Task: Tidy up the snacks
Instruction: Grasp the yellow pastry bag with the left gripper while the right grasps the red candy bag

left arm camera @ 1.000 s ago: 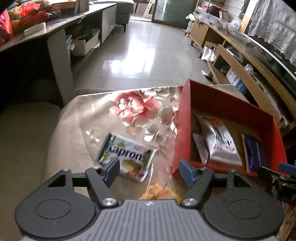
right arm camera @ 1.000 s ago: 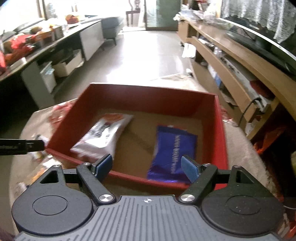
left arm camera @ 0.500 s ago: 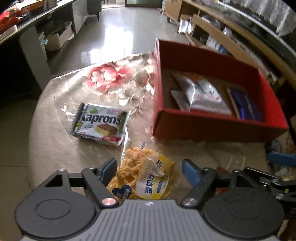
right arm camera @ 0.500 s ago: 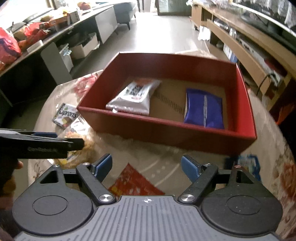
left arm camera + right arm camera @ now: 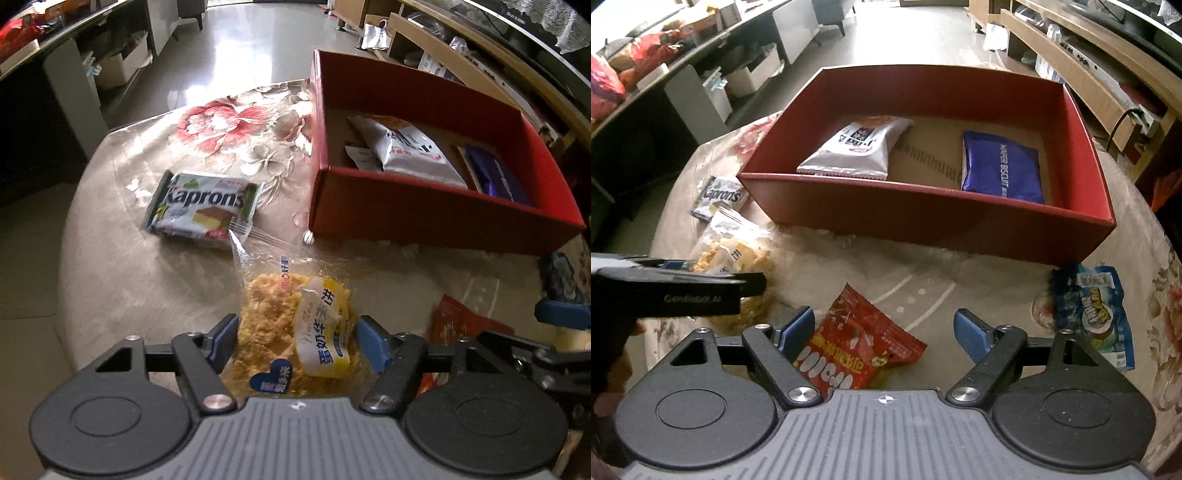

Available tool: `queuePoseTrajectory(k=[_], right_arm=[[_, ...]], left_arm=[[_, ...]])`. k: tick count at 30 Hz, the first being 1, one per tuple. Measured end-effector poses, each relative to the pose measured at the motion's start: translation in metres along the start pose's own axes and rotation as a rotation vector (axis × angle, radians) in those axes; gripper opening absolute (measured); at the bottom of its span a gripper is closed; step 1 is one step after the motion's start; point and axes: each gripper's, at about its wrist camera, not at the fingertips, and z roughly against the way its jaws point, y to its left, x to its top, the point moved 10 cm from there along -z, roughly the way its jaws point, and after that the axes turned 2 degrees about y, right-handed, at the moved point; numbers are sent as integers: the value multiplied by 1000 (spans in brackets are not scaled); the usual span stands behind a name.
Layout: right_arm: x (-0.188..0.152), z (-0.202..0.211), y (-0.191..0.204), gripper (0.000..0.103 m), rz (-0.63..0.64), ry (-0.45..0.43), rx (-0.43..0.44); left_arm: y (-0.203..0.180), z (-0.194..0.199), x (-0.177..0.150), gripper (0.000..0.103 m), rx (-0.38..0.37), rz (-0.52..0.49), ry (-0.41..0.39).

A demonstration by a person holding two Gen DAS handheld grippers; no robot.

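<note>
A clear bag of yellow crisp cakes (image 5: pixel 295 314) lies on the flowered tablecloth. My left gripper (image 5: pixel 295 341) straddles it from above with its jaws closing; the blue pads stand at the bag's two sides and do not visibly squeeze it. My right gripper (image 5: pixel 882 328) is open over a red snack packet (image 5: pixel 857 343), whose left edge lies by the left pad. The red box (image 5: pixel 923 214) behind holds a white packet (image 5: pixel 857 147) and a blue biscuit packet (image 5: pixel 1001 170). A Kaprons wafer pack (image 5: pixel 203 206) lies left of the box.
A blue-green packet (image 5: pixel 1093 306) lies on the cloth at the right, in front of the box. The round table's edge (image 5: pixel 74 258) curves close on the left. Shelves and a long counter stand across the tiled floor beyond.
Both grippers drew back from the red box and sank towards the near packets. The left one came down around the yellow bag with its jaws narrower; the right one now stands over the red packet.
</note>
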Motion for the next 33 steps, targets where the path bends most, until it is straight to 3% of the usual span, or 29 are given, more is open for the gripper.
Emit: queuePoseTrajectory(k=[12,14,20,24,27,33], right_arm=[[-27,-21,15,87,-108,96,71],[-26,-26,19,93,-150,103,89],[-17,-35,26,93,-129,62,30],[-23,-36,32,79,40,55,-75],[-26,-31,29,66,90,45,-84],[-31,-21,11,62,79,43,-95]], left_arm=[[16,16,-13,73,-17,71,-6],[22,17,-14,74,2,83,-13],[31,16,-14,79,-8,125,-5],[24,13,-15,81,-9,100,0],[17,8,-16,83,-13,91,11],[8,-6,-18,85,9,89,34]])
